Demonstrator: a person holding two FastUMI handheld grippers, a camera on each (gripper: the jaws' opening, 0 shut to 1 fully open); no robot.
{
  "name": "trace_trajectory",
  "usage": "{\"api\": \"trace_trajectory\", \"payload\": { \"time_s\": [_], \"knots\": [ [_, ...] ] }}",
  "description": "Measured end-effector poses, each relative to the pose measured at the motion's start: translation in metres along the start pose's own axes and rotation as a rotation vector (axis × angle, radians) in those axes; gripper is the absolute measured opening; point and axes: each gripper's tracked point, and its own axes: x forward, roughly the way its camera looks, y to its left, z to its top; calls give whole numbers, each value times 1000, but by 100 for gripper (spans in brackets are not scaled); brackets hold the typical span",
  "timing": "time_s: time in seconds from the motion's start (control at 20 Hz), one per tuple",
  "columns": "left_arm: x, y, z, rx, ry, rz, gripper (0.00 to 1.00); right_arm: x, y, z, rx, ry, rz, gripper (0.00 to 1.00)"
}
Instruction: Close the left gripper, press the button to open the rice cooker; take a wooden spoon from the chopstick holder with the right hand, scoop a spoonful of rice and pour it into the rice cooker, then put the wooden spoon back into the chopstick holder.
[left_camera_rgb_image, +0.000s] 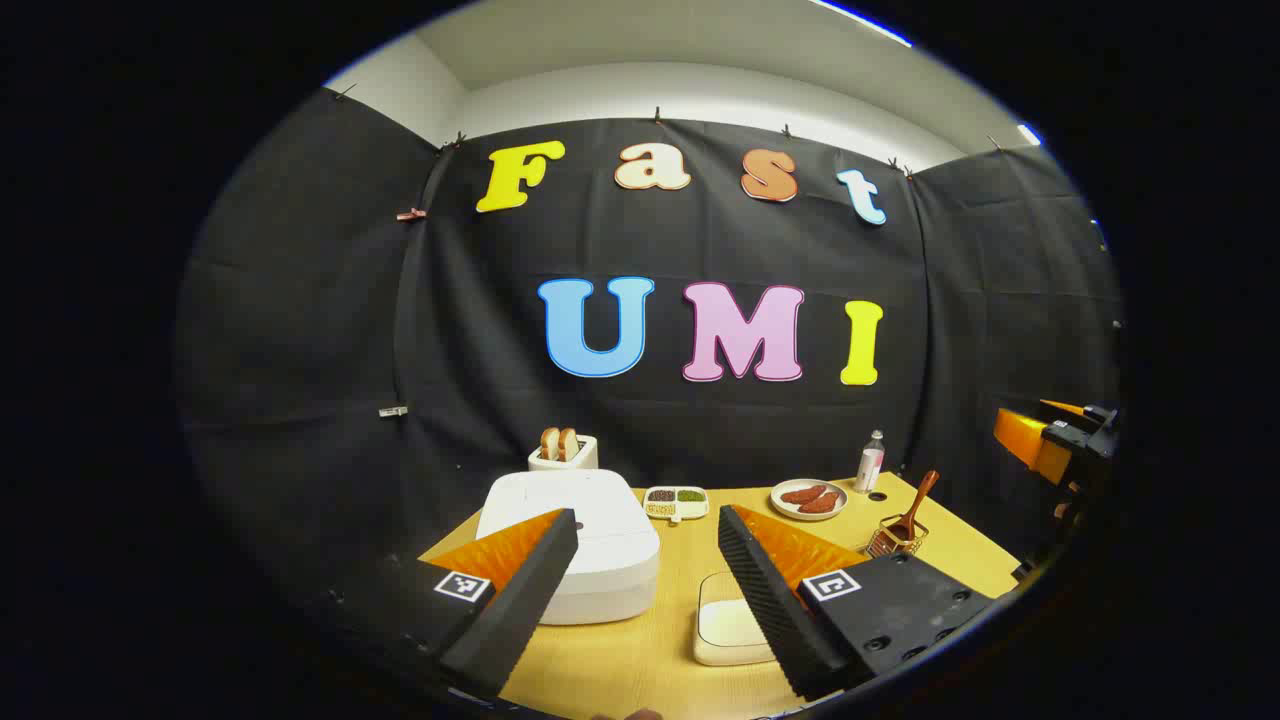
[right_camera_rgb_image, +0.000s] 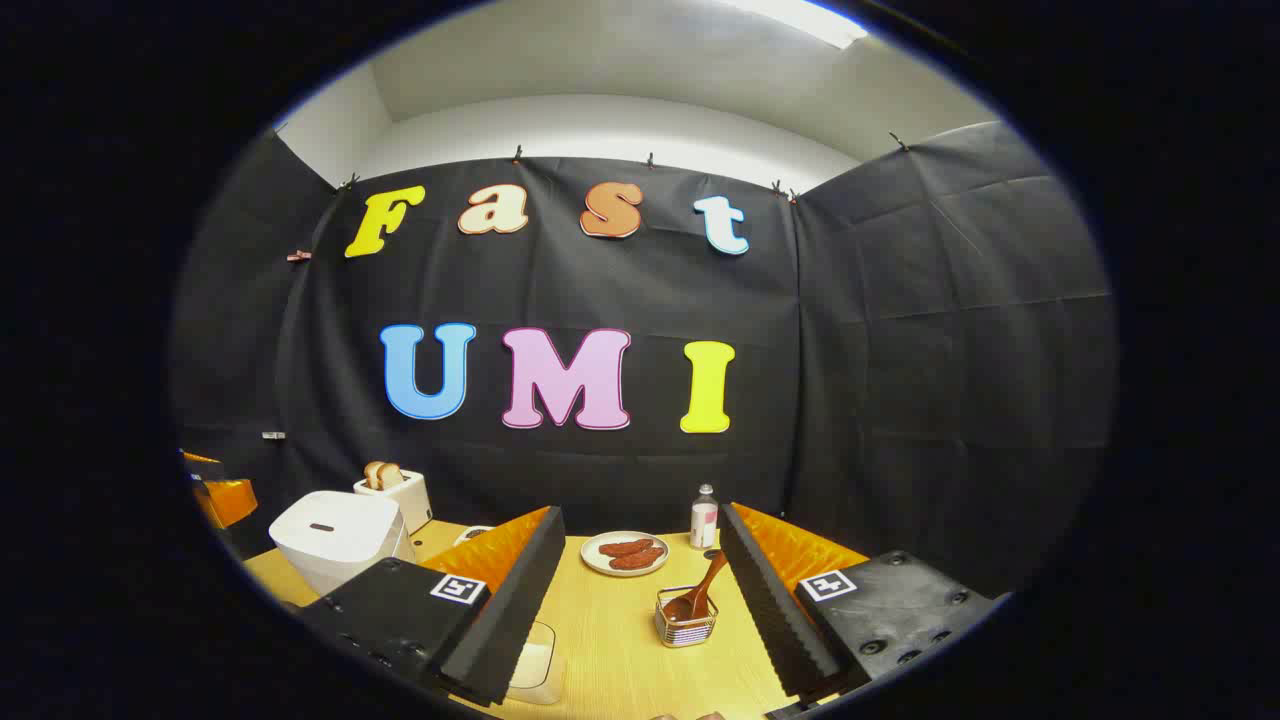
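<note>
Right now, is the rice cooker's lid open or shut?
Shut: the rice cooker lid lies flat on its body, no gap showing, in both gripper views.

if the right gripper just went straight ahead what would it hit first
Probably the chopstick holder with the wooden spoon, standing on the table between the right gripper's open fingers; depth is uncertain.

Smooth white plastic rice cooker (left_camera_rgb_image: 590, 540), wooden spoon (right_camera_rgb_image: 700, 595), wire chopstick holder (right_camera_rgb_image: 686, 622), wood-grain table (right_camera_rgb_image: 620, 640).

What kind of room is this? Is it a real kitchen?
Probably a pretend kitchen set up in a booth. A rice cooker, a toaster holding bread and a plate of sausages sit on one wooden table, with black cloth for walls.
</note>
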Motion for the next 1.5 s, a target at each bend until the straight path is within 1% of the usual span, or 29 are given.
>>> {"api": "trace_trajectory", "payload": {
  "time_s": [0.2,0.45,0.6,0.7,0.95,1.05,1.2,1.25,1.35,1.4,1.5],
  "knots": [
    [7,1,-5,0,14,8,98,0,-3,-7,-15,13,7,98],
    [19,-3,-13,-29,40,-2,98,2,-3,-10,-15,30,15,98],
    [26,-3,-16,-30,62,-2,98,4,-3,-10,-13,37,16,98],
    [30,-6,-8,-30,49,-11,98,6,-2,-10,-15,38,20,98],
    [51,8,3,20,20,24,97,12,-3,-14,-17,54,23,98],
    [62,14,12,21,1,26,97,12,-2,-20,-23,70,28,98],
    [84,31,17,14,10,45,97,10,1,-26,-23,87,51,98],
    [89,34,17,2,20,37,96,9,3,-30,-26,95,60,98],
    [98,43,16,-19,47,32,78,7,5,-33,-33,107,80,98],
    [104,51,16,-21,55,36,76,7,5,-33,-39,106,89,98],
    [116,66,10,-13,76,53,64,6,6,-37,-50,115,103,98]
  ]
}}
